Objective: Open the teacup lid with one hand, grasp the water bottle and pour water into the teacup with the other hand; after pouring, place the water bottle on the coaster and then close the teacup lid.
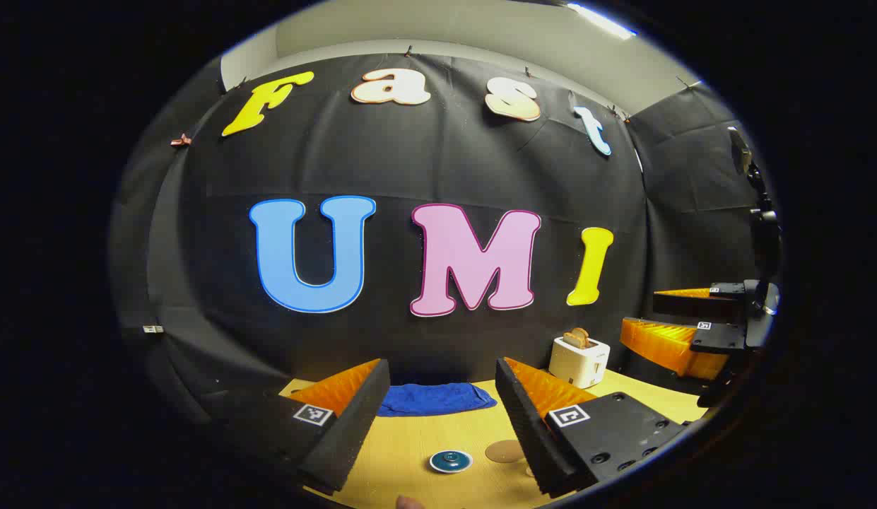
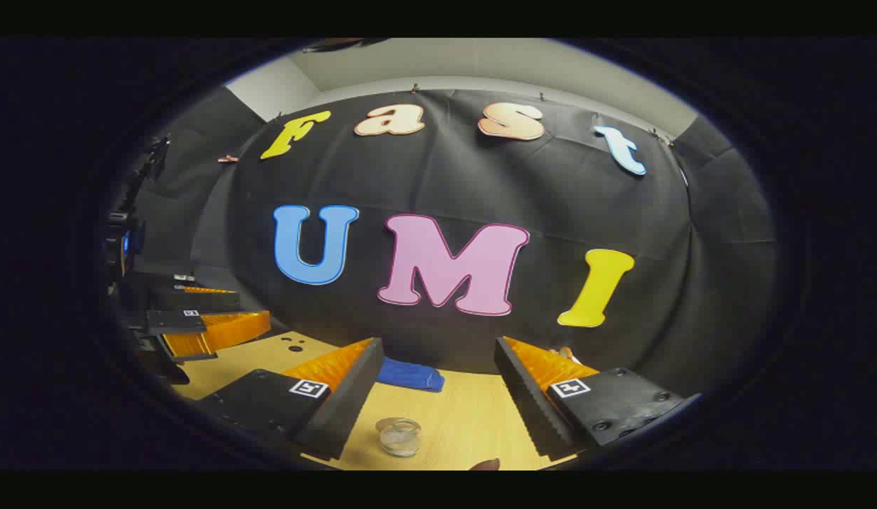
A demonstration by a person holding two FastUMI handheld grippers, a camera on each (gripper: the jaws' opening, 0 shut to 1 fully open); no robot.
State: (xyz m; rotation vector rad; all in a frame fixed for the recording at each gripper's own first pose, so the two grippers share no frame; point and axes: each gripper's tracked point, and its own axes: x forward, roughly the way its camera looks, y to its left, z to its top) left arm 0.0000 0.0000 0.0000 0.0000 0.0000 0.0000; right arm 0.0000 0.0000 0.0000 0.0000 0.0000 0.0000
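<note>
So far, we think nothing in the job is done yet. We start on the left. Our left gripper (image 1: 442, 364) hangs above the table (image 1: 410, 442) with its two fingers wide apart, and they hold nothing. In the left gripper view, a small round blue-green thing (image 1: 450, 461) sits on the wood below the gap between them. We take it for the teacup with its lid still on, but it is small and we can't be sure. Just to its right lies a flat brown coaster (image 1: 504, 451) with nothing on it. A blue cloth (image 1: 434, 398) lies at the back, and a white toaster (image 1: 579, 360) stands further right.

Now the right side. Our right gripper (image 2: 438, 344) is wide open too, and holds nothing. In the right gripper view, a small clear thing (image 2: 400, 436) stands on the table below it. It may be the water bottle.

So we still have to lift the lid, pour, park the bottle and shut the lid.
</note>
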